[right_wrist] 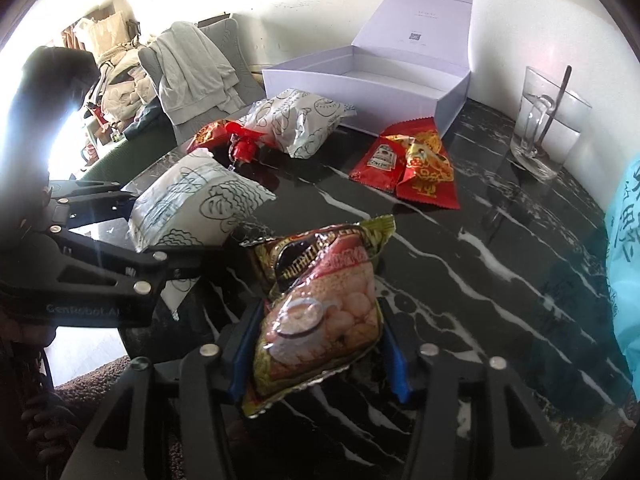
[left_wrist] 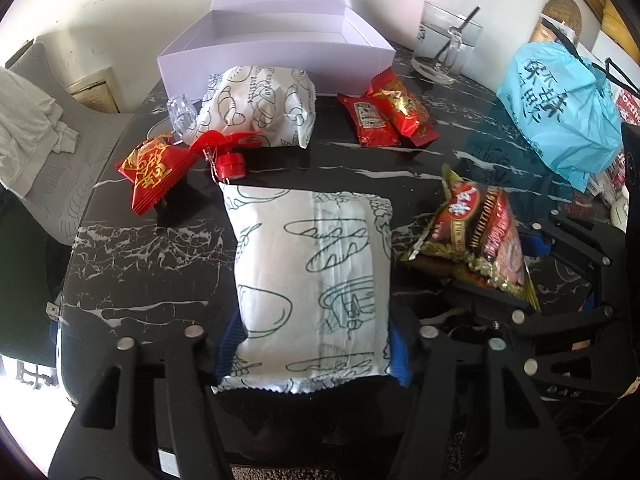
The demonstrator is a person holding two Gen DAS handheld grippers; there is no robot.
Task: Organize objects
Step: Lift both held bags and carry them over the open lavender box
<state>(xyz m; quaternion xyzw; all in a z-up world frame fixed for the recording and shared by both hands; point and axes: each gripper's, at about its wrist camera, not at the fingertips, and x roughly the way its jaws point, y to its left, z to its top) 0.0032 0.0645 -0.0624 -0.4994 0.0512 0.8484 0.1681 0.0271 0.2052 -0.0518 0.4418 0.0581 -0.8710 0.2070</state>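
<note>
Bread pack [left_wrist: 312, 280], white with line drawings, sits between the left gripper [left_wrist: 310, 354] fingers at the counter [left_wrist: 160, 248] near edge; the blue pads press its near end, so it looks clamped. Right gripper [right_wrist: 316, 354] likewise has the cereal pack [right_wrist: 320, 312] between its fingers, closed on the lower part, the top standing tilted off the counter. Both packs judged light, air-filled and soft; film slippery, contents crushable, so hold across the puffed body, not the crimped seam, with gentle squeeze. Box [left_wrist: 276, 52], open and seemingly bare inside, stands at the far edge against the wall, probable destination. Second bread pack [left_wrist: 260, 104] lies just before it; red sachets [left_wrist: 384, 116] beside.
</note>
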